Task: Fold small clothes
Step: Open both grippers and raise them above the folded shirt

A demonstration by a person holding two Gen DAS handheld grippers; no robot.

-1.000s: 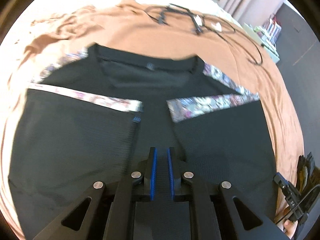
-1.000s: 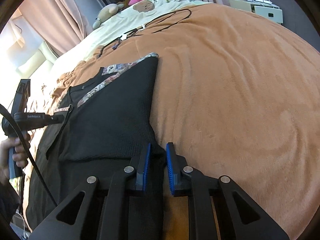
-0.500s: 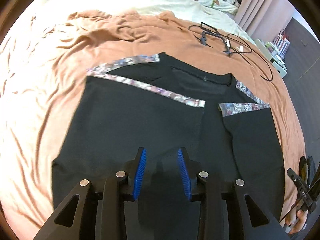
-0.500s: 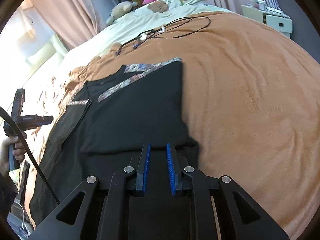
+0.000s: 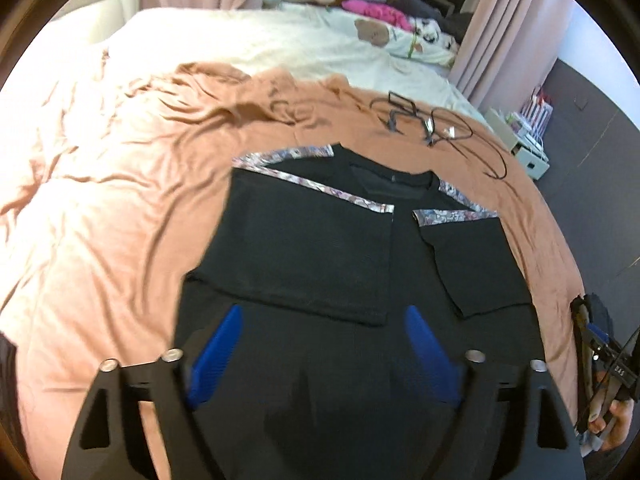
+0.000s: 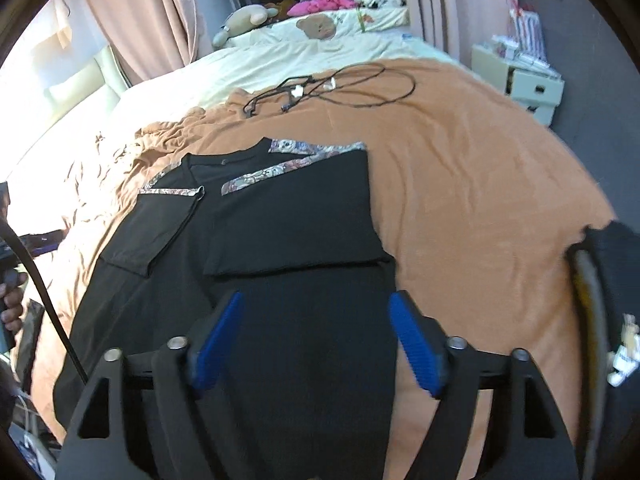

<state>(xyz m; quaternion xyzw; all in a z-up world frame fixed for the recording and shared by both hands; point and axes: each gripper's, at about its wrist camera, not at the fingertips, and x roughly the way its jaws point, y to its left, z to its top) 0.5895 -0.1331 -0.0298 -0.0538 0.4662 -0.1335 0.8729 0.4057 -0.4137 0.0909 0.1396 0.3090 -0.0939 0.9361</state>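
A black shirt [image 5: 320,256] with floral shoulder trim lies flat on the brown blanket [image 5: 120,208], both sleeves folded in over its front. My left gripper [image 5: 324,344] hovers wide open above the shirt's lower part, nothing between its blue pads. In the right wrist view the same shirt [image 6: 292,216] spreads ahead, and my right gripper [image 6: 316,332] is likewise wide open over its lower hem area, holding nothing. The hem itself is hidden under both grippers.
Black cables [image 6: 328,88] lie on the blanket beyond the collar. A cream duvet [image 5: 280,44] with plush toys fills the far side. A white drawer unit [image 6: 528,84] stands at the right. A hand holding the other gripper shows at the right edge [image 5: 608,420].
Both grippers let go of the shirt and opened wide, then lifted and pulled back toward the hem. The folded sleeves stay where they were laid.
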